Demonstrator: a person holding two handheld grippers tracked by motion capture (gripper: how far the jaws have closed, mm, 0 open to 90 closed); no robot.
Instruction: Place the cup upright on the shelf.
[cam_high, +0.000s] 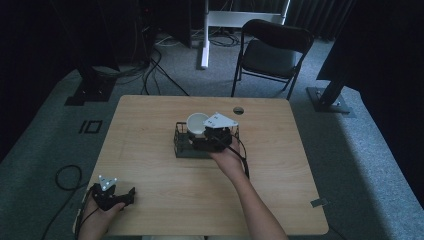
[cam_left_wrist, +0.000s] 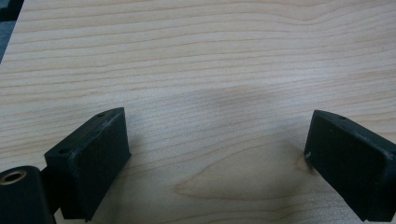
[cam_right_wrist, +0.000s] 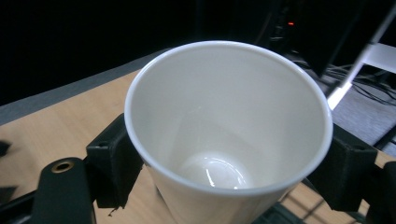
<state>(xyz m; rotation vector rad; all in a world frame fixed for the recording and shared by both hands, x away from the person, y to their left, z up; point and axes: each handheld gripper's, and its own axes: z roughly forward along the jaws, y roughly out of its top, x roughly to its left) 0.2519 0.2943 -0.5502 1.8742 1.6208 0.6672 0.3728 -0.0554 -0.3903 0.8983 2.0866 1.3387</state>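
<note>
Left hand (cam_high: 100, 212): lower left of the high view, low at the near edge.
Left gripper (cam_left_wrist: 217, 158): jaws spread wide, nothing between them.
Right forearm (cam_high: 255, 205): runs from bottom centre up toward mid-frame.
Right gripper (cam_high: 212, 137): mid-frame, jaws pressed against both sides of a white cup (cam_right_wrist: 229, 135).

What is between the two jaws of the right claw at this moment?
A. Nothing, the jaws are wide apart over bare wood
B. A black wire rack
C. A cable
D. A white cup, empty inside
D: in the right gripper view the right claw has one black jaw on each side of the white cup, whose inside looks empty; the high view shows this cup above a black wire rack.
</note>
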